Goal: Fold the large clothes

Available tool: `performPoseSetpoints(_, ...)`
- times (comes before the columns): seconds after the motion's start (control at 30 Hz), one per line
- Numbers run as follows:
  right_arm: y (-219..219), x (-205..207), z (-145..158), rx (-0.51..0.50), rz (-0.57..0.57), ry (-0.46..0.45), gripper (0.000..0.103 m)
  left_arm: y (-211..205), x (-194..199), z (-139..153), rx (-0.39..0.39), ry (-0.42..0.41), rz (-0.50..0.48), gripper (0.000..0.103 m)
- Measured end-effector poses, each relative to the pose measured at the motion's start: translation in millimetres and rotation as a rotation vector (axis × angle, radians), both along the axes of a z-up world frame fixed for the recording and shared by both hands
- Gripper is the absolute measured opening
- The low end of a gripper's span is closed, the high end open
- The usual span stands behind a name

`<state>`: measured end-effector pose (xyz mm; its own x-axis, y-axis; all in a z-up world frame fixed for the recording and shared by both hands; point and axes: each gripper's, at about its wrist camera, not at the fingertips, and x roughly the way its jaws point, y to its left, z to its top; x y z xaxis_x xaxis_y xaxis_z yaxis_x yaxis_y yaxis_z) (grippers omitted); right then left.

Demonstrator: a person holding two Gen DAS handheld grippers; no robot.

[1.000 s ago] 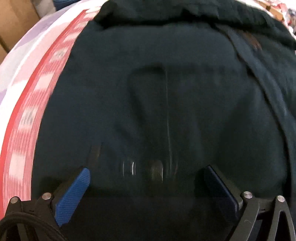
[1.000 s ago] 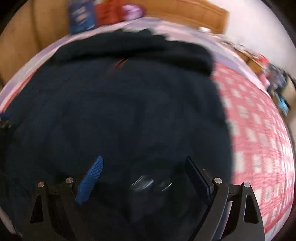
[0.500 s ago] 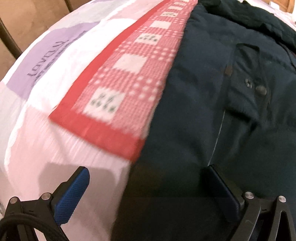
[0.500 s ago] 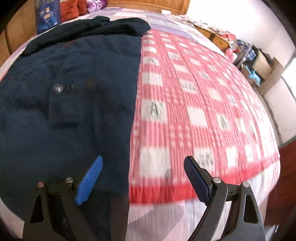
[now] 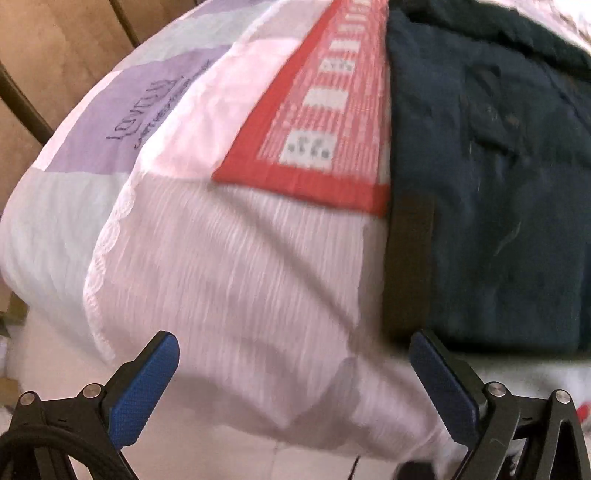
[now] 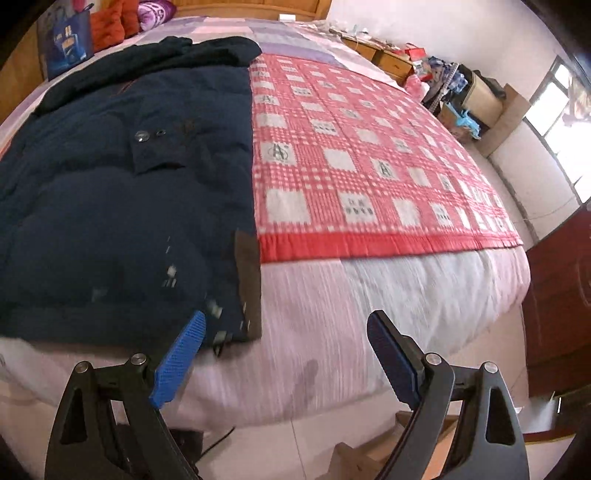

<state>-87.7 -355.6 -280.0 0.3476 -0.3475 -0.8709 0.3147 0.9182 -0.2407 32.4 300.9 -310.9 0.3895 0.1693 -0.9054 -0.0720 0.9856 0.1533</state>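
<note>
A dark navy padded jacket (image 6: pixel 110 206) lies flat on the bed (image 6: pixel 369 302), its hem near the foot edge, partly over the red checked blanket (image 6: pixel 369 155) (a snap-buttoned pocket flap faces up). The left gripper (image 5: pixel 295 384) and right gripper (image 6: pixel 284 358) hover spread wide beyond the foot edge, holding nothing.

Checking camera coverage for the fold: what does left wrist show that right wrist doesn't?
Left wrist only: the purple printed quilt panel and a wooden wall panel.

Right wrist only: the coat's snap buttons, a blue bag, red and purple cushions, a cluttered dresser, the window and a red door.

Both: the dark navy coat flat on the red checked bedspread; left gripper and right gripper open and empty.
</note>
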Motion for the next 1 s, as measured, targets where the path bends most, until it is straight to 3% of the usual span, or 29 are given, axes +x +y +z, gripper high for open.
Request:
performPoseSetpoints(0.1, 9, -6, -2, 0.005, -0.01, 0.008, 0.091, -2, -15, -5, 0.004, 0.008, -0.026, 0.103)
performPoseSetpoints(0.27, 19, -11, -11, 0.009, -0.025, 0.019, 0.091, -19, -6, -14, -0.015, -0.017, -0.056, 0.103)
performPoseSetpoints(0.53, 18, -11, -10, -0.03, -0.034, 0.0, 0.091, -38, 43, 18, -0.016, -0.207, -0.018, 0.103)
performPoseSetpoints(0.77, 4, -6, -15, -0.06, -0.032, -0.028, 0.091, -44, 74, 21, -0.029, -0.196, -0.022, 0.103)
performPoseSetpoints(1.0, 9, 8, -27, -0.028, 0.056, -0.044, 0.09, -49, 70, 6, -0.034, -0.154, 0.001, 0.102)
